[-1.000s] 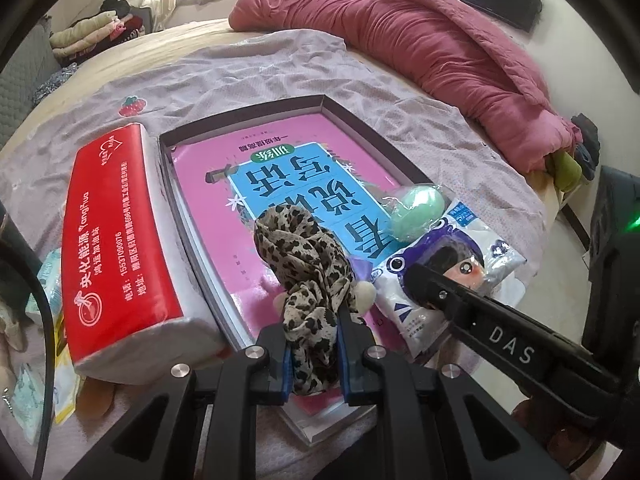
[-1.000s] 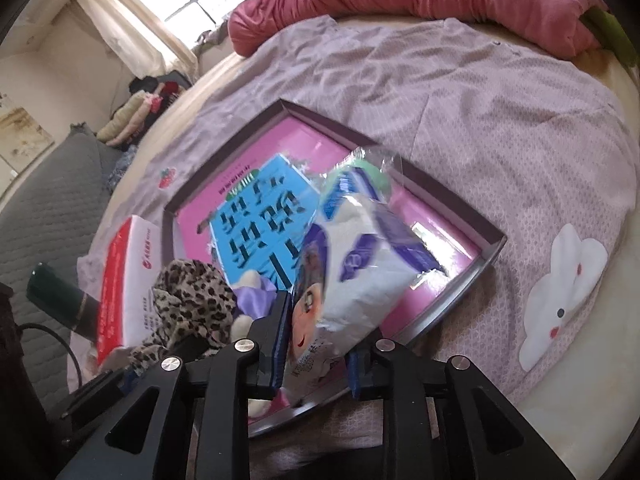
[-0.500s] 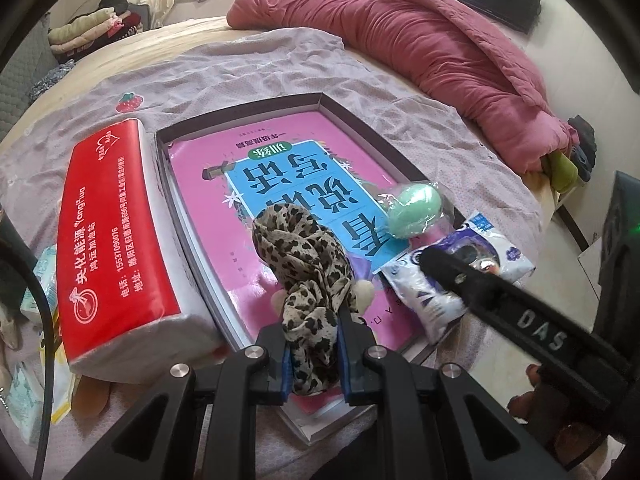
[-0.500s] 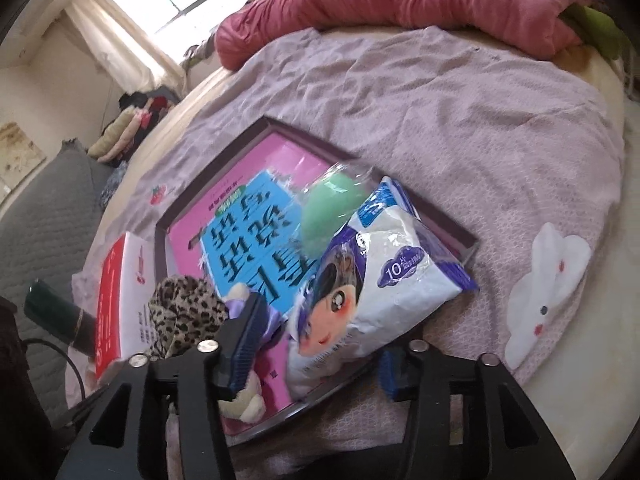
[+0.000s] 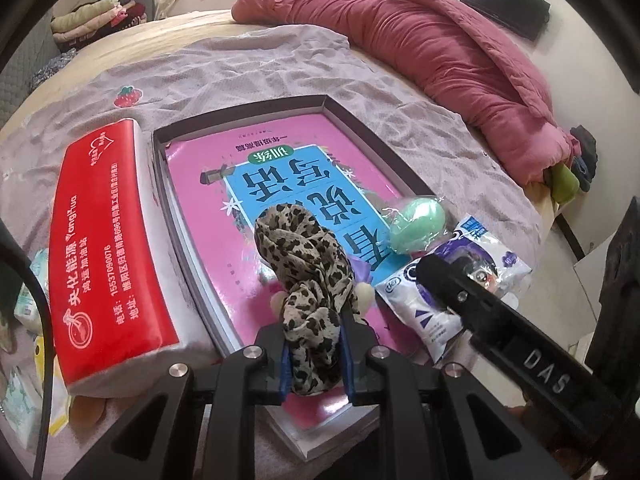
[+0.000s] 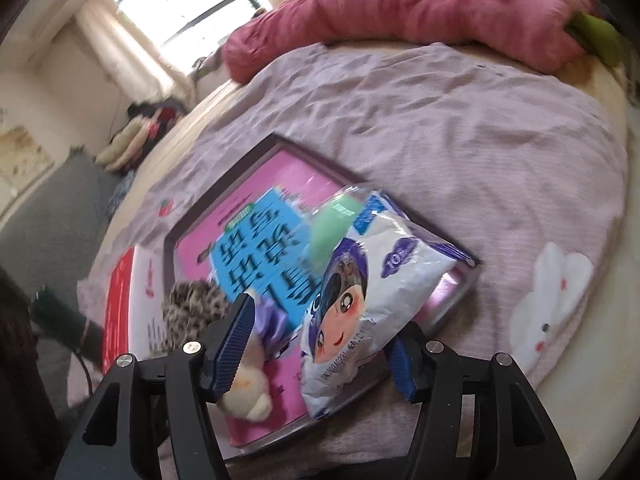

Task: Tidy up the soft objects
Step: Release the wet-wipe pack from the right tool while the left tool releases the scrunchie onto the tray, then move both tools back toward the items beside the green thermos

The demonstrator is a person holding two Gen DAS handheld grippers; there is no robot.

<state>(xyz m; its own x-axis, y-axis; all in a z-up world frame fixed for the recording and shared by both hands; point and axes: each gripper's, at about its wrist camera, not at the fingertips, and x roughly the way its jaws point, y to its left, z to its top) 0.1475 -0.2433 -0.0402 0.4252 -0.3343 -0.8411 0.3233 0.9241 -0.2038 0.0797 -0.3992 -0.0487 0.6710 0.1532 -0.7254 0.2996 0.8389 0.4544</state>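
Daylit bedroom, with everything lying on a bed [image 5: 280,64] under a rumpled lilac sheet. At the bottom centre of the left wrist view the left gripper [image 5: 314,364] has its jaws clenched on a leopard-print cloth [image 5: 304,264], which rises in a twisted bundle above the blue pads and hides most of a small plush toy [image 5: 362,294]; only pale round bits and a scrap of purple show beside it. In the right wrist view the right gripper [image 6: 320,344] has just been opening its jaws, and they now stand released, the pads clear on either side of a white and purple cartoon-printed packet [image 6: 360,300] that lies between them without being pressed. That packet rests over the lower right corner of a shallow dark-rimmed box [image 5: 360,120], which holds a pink and blue book [image 5: 256,168], its near end cut off by the left gripper. Just beyond the packet a green egg-shaped thing in clear wrap [image 5: 418,220] sits on the book at the box's right edge; the right view is blurred there. Left of the box, touching its rim, lies a red and white tissue pack [image 5: 104,248]. Along the upper right of the frame a rose quilt [image 5: 420,40] is heaped, and folded clothes [image 5: 92,20] at the upper left are too small to make out.
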